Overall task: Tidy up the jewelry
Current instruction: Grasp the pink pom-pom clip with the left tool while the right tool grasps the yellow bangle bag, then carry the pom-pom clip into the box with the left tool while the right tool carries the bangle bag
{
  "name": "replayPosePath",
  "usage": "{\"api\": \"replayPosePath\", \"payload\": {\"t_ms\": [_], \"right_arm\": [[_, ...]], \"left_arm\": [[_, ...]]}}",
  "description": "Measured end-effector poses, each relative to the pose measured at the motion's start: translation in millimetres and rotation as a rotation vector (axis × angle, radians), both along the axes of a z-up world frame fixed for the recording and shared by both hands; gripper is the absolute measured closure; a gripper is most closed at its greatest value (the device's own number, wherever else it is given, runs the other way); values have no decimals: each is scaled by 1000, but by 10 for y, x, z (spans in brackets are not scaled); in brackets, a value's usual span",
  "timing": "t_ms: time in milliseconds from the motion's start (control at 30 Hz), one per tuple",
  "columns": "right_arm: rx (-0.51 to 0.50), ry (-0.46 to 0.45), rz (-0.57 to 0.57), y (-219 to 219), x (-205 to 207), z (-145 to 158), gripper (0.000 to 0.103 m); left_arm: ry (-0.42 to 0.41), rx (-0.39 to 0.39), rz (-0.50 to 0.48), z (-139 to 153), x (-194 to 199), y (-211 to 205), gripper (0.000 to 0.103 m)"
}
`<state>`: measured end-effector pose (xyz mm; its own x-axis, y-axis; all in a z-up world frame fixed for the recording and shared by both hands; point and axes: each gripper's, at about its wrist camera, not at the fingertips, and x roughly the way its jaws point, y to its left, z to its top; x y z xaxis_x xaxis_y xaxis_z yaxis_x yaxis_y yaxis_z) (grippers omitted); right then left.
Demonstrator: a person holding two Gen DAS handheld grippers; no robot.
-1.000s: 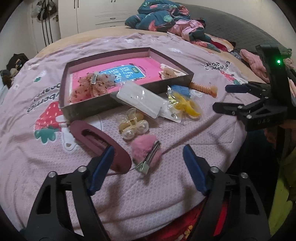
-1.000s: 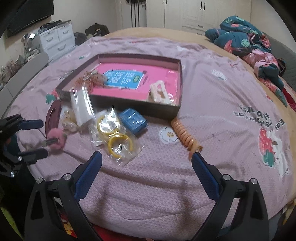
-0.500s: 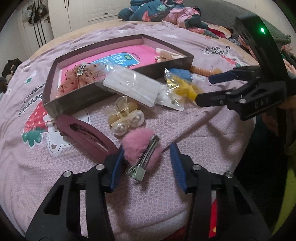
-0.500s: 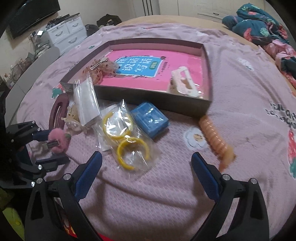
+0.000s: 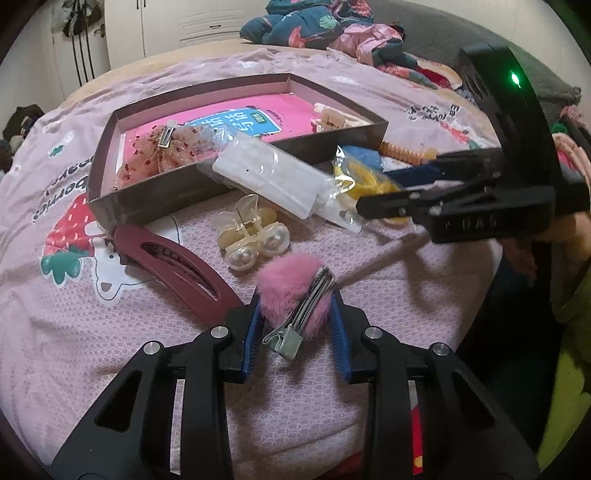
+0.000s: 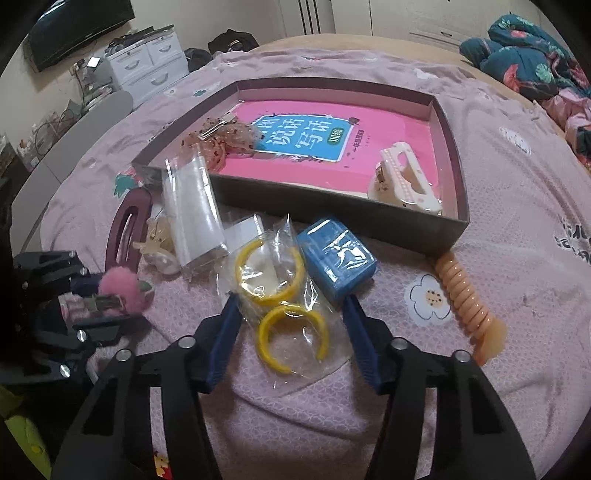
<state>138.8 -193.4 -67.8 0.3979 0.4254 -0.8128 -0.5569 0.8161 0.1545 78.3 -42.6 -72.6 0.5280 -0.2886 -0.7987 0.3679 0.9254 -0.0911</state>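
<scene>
My left gripper (image 5: 295,325) is shut on a pink fluffy hair clip (image 5: 291,291) with a metal clasp, at the bed's near edge; it also shows in the right wrist view (image 6: 123,288). My right gripper (image 6: 291,332) is open, its jaws on either side of a clear bag of yellow bangles (image 6: 280,306). A shallow brown box (image 6: 458,199) with a pink book inside holds a cream claw clip (image 6: 404,184) and a glittery bow clip (image 5: 166,151).
On the pink bedspread lie a maroon oval clip (image 5: 173,266), a pearl claw clip (image 5: 251,236), a white packet in plastic (image 5: 273,177), a blue packet (image 6: 336,262) and an orange spiral hair tie (image 6: 467,306). Clothes are heaped (image 5: 332,26) at the far side.
My left gripper moved forward and shut on the pink fluffy clip. My right gripper moved forward and narrowed around the bag of yellow bangles.
</scene>
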Motion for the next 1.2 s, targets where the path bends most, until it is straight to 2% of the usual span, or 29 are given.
{"api": "replayPosePath", "payload": {"t_ms": [167, 733, 1200], "right_arm": [[2, -48, 7, 12, -159, 59, 51], [58, -111, -140, -394, -360, 372, 52], [98, -178, -120, -391, -411, 672, 52]], "left_arm": [[-13, -12, 10, 40, -31, 39, 79], [-73, -54, 67, 312, -167, 194, 79], [-107, -93, 181, 520, -150, 509, 79]]}}
